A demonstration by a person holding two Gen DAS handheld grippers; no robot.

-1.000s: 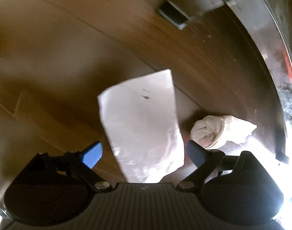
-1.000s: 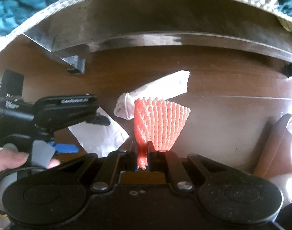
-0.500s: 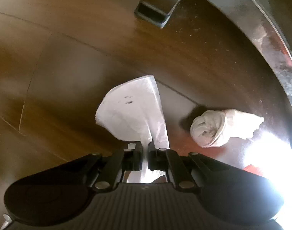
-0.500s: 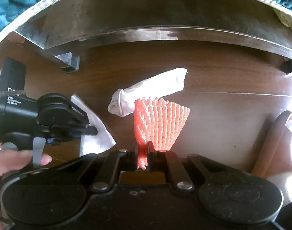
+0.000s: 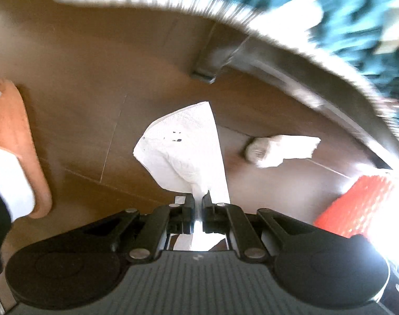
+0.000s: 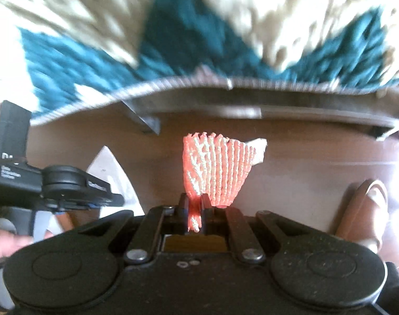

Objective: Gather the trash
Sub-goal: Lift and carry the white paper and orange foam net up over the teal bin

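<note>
Two handheld grippers hang over a brown wooden floor, each with a piece of trash pinched between its jaws. The left gripper (image 5: 198, 200), its jaws closed tight, holds a flat white paper napkin (image 5: 185, 152) by its lower edge at frame centre; the napkin fans upward, clear of the boards. The right gripper (image 6: 194, 206), jaws nearly together, clamps the narrow end of a ribbed orange-red foam net sleeve (image 6: 216, 169), which stands up at the middle of its view. One more piece remains: a crumpled, rolled white tissue (image 5: 275, 149) lies on the floor right of centre, near a dark furniture frame (image 5: 251, 52) under a teal-and-cream blanket (image 5: 343, 8). An orange slipper (image 5: 18, 141) sits at the left edge. Done well, this step likely means keeping both grips firm while carrying the light pieces away, since thin paper can slip from a shallow pinch, then coming back for the tissue.
</note>
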